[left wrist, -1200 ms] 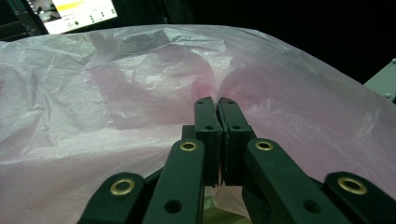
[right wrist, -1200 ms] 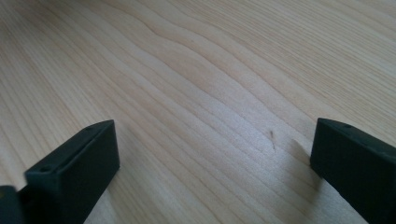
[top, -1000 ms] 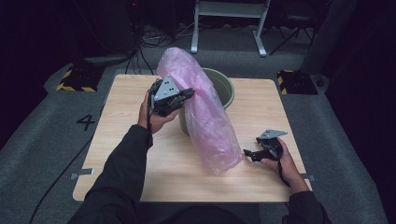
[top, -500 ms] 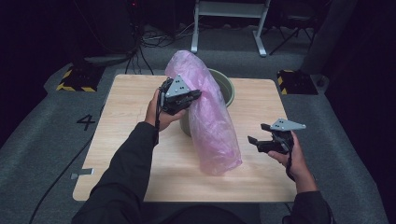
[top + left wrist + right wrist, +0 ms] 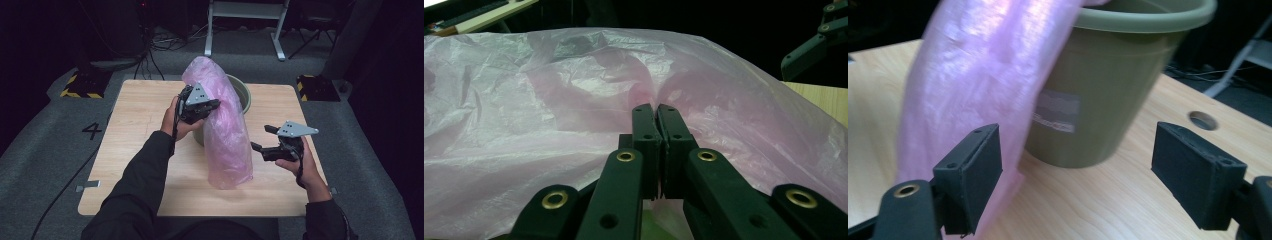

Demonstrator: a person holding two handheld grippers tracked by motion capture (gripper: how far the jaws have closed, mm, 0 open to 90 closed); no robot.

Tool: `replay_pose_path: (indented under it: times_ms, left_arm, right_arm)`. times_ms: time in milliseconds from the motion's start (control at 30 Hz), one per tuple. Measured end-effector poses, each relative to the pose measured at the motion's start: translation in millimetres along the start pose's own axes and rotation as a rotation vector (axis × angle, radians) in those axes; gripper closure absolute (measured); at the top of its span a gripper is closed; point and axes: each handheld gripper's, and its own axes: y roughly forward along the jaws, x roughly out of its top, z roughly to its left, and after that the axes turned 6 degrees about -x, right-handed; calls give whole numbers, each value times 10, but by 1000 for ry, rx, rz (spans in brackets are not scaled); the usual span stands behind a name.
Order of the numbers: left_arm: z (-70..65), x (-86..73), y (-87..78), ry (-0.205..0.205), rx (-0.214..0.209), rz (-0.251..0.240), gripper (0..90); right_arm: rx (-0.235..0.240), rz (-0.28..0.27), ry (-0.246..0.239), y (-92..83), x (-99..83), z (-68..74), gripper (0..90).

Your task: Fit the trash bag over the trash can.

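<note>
My left tongs (image 5: 212, 106) pinch the pink bag (image 5: 227, 135), holding it up over the bin (image 5: 243, 93). My right tongs (image 5: 262, 139) hang released beside it, ready to grab.

The high view looks forward and down from above the person's edge of the table (image 5: 145, 165), taking in its whole top. The left gripper view sits pressed close against the pink plastic bag (image 5: 549, 100). The right gripper view looks low across the tabletop at the green pot (image 5: 1108, 90) from nearby. All three share the bag.
</note>
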Motion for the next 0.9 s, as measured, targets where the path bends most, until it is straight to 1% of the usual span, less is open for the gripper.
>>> replay_pose_path:
  times_ms: [67,167,200,233,267,300,333,367,400,433,467,500,533,567,600,633,700,733,800,867,900]
  left_arm:
    - [-7,10,11,2,0,0,877]
    - [-16,48,8,16,14,6,876]
    - [-18,62,-9,23,12,-12,876]
    - [11,66,-12,-18,-30,-53,876]
    - [34,86,19,-57,-48,-60,877]
    - [22,128,54,-43,-29,-39,876]
    - [-7,173,79,-13,-25,-27,877]
    - [-42,212,100,11,-20,-13,876]
    - [-73,235,120,36,-7,6,876]
    - [-88,239,141,46,-13,13,876]
    - [-96,229,162,43,-20,17,876]
    - [-103,212,183,40,-18,26,876]
    - [-108,190,201,36,-18,37,876]
    - [-114,166,211,34,-21,43,875]
    - [-118,148,216,30,-22,49,875]
    - [-121,139,217,28,-18,55,875]
    - [-113,140,201,32,-11,61,875]
    - [-108,138,197,29,-14,59,876]
    - [-98,125,207,26,-12,76,875]
    - [-74,104,221,18,-22,82,875]
    - [-65,97,230,17,-20,87,875]
  right_arm:
    - [16,-7,1,19,14,32,207]
    - [22,-5,-1,15,59,75,206]
    - [57,-22,1,-1,137,93,195]
    - [57,-22,1,-1,137,93,195]
    - [100,-55,52,-4,185,90,205]
    - [123,-73,82,3,234,102,203]
    - [117,-77,71,27,285,138,193]
    - [92,-69,41,67,327,177,190]
    - [79,-55,31,119,359,208,193]
    - [92,-41,33,174,375,227,188]
    - [74,-17,20,225,382,250,183]
    - [36,3,-2,265,381,278,182]
    - [26,7,-4,293,371,287,181]
    - [32,7,13,314,357,283,176]
    - [20,5,25,331,343,269,176]
    - [-6,8,31,349,333,256,175]
    - [-31,16,33,385,315,230,173]
    - [-43,20,32,402,304,218,173]
    - [-36,28,27,436,271,194,168]
    - [-52,36,35,470,243,171,170]
    - [-68,41,27,482,238,173,170]
